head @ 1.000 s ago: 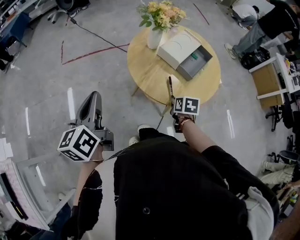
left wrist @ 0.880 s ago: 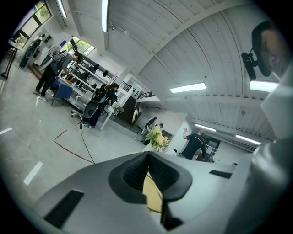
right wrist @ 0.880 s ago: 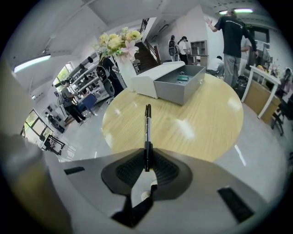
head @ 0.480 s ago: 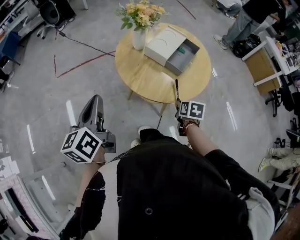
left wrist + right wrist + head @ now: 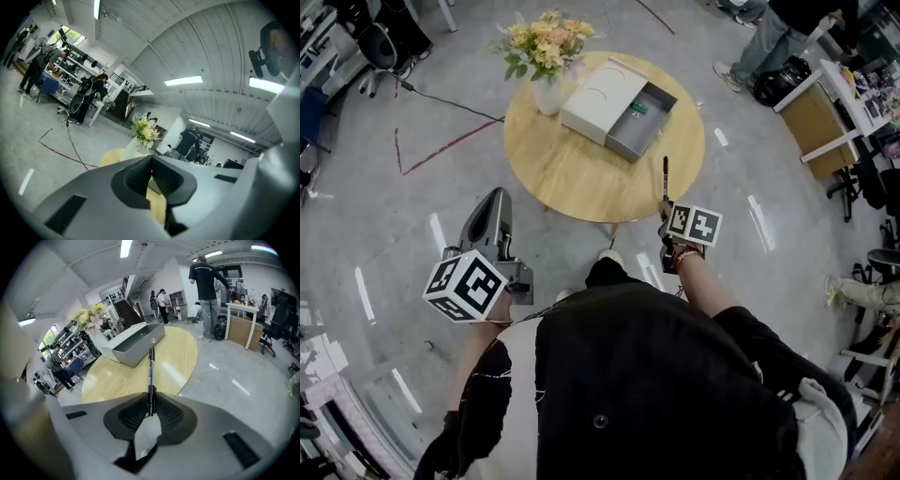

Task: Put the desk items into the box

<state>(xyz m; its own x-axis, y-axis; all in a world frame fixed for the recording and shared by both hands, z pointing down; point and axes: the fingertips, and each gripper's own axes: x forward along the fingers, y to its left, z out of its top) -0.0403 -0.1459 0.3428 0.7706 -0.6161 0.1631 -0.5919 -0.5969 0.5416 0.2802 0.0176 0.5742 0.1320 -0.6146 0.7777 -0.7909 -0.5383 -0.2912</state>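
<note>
My right gripper (image 5: pixel 665 208) is shut on a black pen (image 5: pixel 665 178), which sticks out forward over the near edge of the round wooden table (image 5: pixel 572 169). In the right gripper view the pen (image 5: pixel 151 371) points from the right gripper (image 5: pixel 150 408) toward the box (image 5: pixel 136 345). The box (image 5: pixel 619 103) lies on the table's far side: a white lid beside an open grey tray with a small green item (image 5: pixel 638 108) in it. My left gripper (image 5: pixel 495 197) hangs over the floor left of the table; in its own view the left gripper (image 5: pixel 152 161) is shut and empty.
A white vase of yellow flowers (image 5: pixel 546 56) stands on the table left of the box. A cable and red floor marks (image 5: pixel 441 141) run at the left. People (image 5: pixel 769 37) and desks (image 5: pixel 825 122) stand at the far right.
The head view has swung, so the table now sits further left and higher. My right gripper, still holding the pen, has shifted right along the table's near edge. The left gripper has barely moved.
</note>
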